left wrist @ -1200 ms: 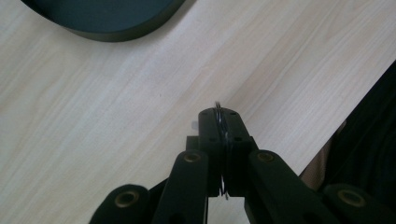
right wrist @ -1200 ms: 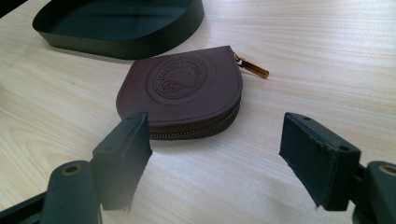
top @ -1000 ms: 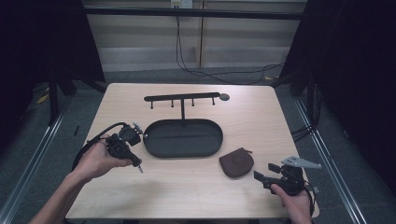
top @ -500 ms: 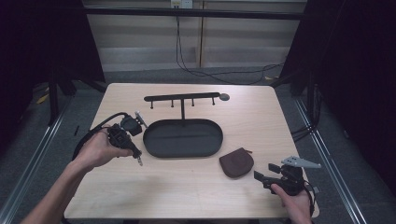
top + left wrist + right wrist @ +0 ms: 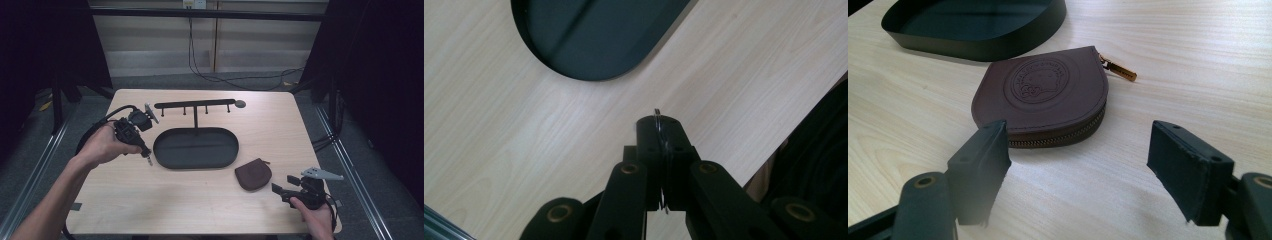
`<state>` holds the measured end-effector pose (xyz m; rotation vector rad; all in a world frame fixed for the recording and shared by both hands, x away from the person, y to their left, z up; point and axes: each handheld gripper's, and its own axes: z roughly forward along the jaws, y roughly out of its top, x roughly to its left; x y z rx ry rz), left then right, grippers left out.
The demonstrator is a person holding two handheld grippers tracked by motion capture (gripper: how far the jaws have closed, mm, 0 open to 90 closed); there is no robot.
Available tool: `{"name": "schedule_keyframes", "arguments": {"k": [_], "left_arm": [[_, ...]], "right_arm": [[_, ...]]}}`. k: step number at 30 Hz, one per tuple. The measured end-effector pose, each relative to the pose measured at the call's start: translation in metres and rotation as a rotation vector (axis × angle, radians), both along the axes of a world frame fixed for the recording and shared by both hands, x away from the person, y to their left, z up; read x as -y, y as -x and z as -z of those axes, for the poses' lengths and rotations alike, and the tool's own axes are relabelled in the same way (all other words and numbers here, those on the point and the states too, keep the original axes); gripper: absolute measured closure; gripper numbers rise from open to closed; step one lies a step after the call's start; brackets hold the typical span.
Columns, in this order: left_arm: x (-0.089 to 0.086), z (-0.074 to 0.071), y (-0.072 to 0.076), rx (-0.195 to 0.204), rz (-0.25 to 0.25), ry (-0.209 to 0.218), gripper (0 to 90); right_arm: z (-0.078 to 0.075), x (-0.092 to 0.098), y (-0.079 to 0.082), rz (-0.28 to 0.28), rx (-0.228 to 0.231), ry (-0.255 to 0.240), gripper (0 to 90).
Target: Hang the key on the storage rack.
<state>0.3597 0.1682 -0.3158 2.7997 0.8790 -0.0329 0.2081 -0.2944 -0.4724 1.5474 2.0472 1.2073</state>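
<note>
Keyring (image 5: 657,131), thin and edge-on, is pointing past our left gripper (image 5: 659,125), which is clamping it; right gripper (image 5: 1078,165) is gaping beside pouch (image 5: 1048,95).

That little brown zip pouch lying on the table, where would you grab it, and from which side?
I'd take the brown pouch by its curved zipped edge, coming in low from the side of the open right tool. It lies flat, so its thin edge offers the only pinch; the jaws would have to turn flat-wise to close over top and underside.

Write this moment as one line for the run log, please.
left gripper: shut on thin metal piece, lifted | right gripper: open beside brown pouch | tray: empty
</note>
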Motion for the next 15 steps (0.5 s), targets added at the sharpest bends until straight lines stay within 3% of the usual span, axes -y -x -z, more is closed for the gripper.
{"name": "schedule_keyframes", "arguments": {"k": [15], "left_arm": [[0.010,-0.029,-0.022,0.019,-0.044,-0.015,88.9]], "right_arm": [[0.000,0.000,0.000,-0.005,0.001,-0.004,24.3]]}}
